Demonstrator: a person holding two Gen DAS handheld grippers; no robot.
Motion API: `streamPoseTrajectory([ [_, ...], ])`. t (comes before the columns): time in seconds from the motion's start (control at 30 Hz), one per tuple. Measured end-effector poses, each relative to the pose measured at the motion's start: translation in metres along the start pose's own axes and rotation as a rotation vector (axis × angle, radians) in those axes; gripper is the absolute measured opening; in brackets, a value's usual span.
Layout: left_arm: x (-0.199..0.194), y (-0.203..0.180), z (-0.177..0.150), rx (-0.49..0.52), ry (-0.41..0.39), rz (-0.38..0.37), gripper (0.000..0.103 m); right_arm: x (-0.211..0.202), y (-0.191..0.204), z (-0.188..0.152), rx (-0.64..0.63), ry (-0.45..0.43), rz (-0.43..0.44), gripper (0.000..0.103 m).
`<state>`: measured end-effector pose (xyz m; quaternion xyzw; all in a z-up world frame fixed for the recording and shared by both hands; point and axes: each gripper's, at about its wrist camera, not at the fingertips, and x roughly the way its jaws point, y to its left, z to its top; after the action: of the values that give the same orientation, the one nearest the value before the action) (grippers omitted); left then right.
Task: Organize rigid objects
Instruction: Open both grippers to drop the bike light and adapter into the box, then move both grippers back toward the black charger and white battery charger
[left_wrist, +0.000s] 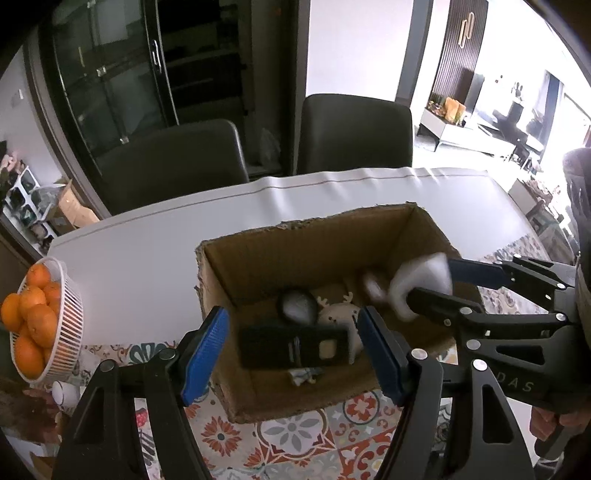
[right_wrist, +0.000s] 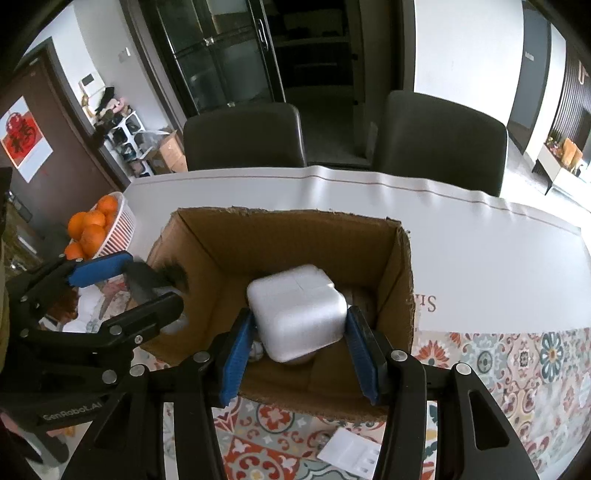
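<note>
White cube (right_wrist: 297, 314), brown cardboard box (right_wrist: 295, 236)

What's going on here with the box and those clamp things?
A person is packing loose items into a cardboard box using hand-held tongs. The right tongs grip a white block over the open box. The left tongs are open at the box's near wall, holding nothing. A black device and a small plush toy already lie inside.

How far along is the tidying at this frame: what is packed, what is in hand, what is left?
Packed: the cardboard box already holds a dark rectangular device, a reindeer plush and a round dark item. In hand: the right claw grips a white foam block over the box; the left claw is open above it. Left: releasing the block; a white tray sits outside on the patterned cloth.
</note>
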<state>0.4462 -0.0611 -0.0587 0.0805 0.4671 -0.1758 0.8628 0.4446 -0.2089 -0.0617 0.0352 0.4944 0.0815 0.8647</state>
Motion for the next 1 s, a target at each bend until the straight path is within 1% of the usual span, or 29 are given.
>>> streamPoseTrajectory([
  [0.07,0.001,0.0,0.0,-0.001,0.002,0.009,0.075,0.002,-0.002,0.001,0.011,0.003,-0.009,0.055],
  [0.2,-0.003,-0.001,-0.004,0.018,-0.011,0.039,0.076,-0.001,-0.002,-0.002,0.021,-0.012,-0.039,0.055],
  [0.33,-0.013,-0.002,-0.01,0.026,-0.044,0.055,0.076,-0.018,0.001,-0.012,0.032,-0.073,-0.109,0.055],
  [0.5,-0.033,-0.007,-0.019,0.043,-0.092,0.056,0.076,-0.045,0.007,-0.027,0.068,-0.149,-0.156,0.055],
  [0.6,-0.05,-0.009,-0.028,0.056,-0.136,0.058,0.076,-0.061,0.011,-0.038,0.08,-0.191,-0.181,0.055],
  [0.73,-0.07,-0.012,-0.038,0.06,-0.174,0.039,0.076,-0.083,0.015,-0.055,0.128,-0.231,-0.187,0.055],
  [0.8,-0.08,-0.013,-0.044,0.059,-0.19,0.052,0.077,-0.091,0.018,-0.063,0.136,-0.244,-0.193,0.056],
  [1.0,-0.106,-0.015,-0.069,0.061,-0.221,0.02,0.079,-0.116,0.029,-0.086,0.152,-0.296,-0.202,0.058],
])
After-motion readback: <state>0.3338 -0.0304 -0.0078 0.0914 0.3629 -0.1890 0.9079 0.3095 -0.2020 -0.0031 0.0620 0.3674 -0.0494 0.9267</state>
